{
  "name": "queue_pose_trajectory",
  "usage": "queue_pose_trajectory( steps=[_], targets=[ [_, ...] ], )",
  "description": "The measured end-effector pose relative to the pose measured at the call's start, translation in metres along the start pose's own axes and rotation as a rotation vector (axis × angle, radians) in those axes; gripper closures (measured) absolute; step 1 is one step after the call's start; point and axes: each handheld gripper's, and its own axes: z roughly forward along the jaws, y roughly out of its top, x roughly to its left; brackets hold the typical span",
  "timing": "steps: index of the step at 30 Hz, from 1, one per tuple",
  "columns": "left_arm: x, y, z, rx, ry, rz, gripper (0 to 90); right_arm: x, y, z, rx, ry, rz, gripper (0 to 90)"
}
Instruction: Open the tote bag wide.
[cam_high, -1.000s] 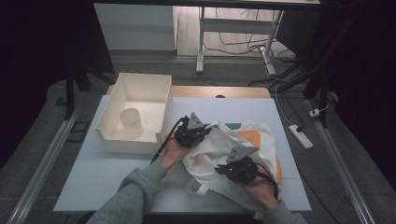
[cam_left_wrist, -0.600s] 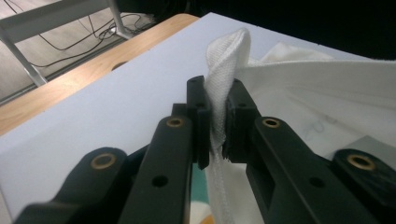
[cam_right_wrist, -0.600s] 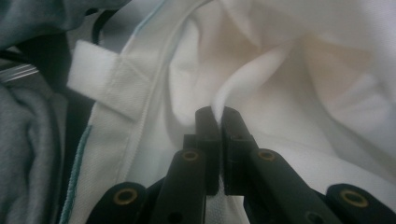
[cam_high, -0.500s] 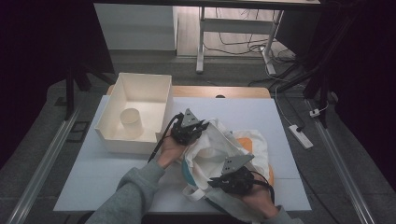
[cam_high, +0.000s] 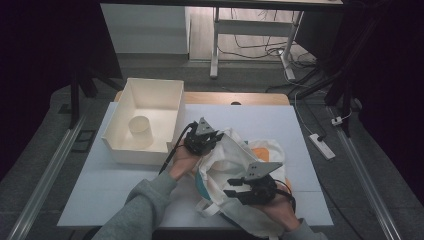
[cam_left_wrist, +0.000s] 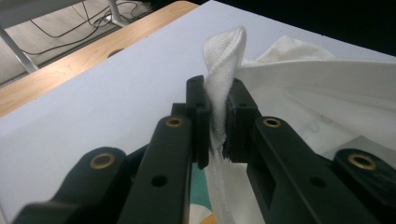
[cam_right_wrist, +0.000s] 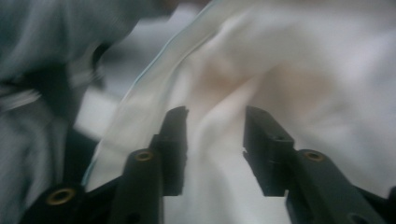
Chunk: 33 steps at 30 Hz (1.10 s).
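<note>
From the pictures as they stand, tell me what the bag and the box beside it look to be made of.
Bag: woven cloth, matte white; the weave shows in the fold pinched by the left gripper.
Box: probably plastic, cream, smooth; stiff, straight walls. Could be something else.

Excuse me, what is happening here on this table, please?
A person works on a white cloth bag lying on the table, with a hand-held gripper in each hand. The left hand-held gripper is shut on a fold of the bag's edge. The right hand-held gripper has just been opening; its jaws stand apart with the cloth between and behind them, not pressed. Beside the bag stands a white box with a small cup inside.
</note>
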Motion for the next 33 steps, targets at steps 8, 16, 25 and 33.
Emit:
queue_pose_trajectory(
  steps=[8,16,25,33],
  targets=[
    [-0.001,-0.001,0.002,0.016,-0.012,0.009,81.3,-0.023,-0.001,-0.007,0.044,-0.282,0.021,51.8],
    [-0.001,-0.003,0.006,0.052,-0.032,0.017,80.9,-0.036,-0.008,0.013,0.217,-0.442,-0.049,57.8],
    [0.001,-0.004,0.007,0.054,-0.044,0.008,80.7,-0.038,-0.012,0.023,0.295,-0.409,-0.049,89.9],
    [0.001,-0.004,0.008,0.053,-0.049,0.012,80.3,-0.067,-0.008,0.016,0.254,-0.551,-0.025,90.0]
  ],
)
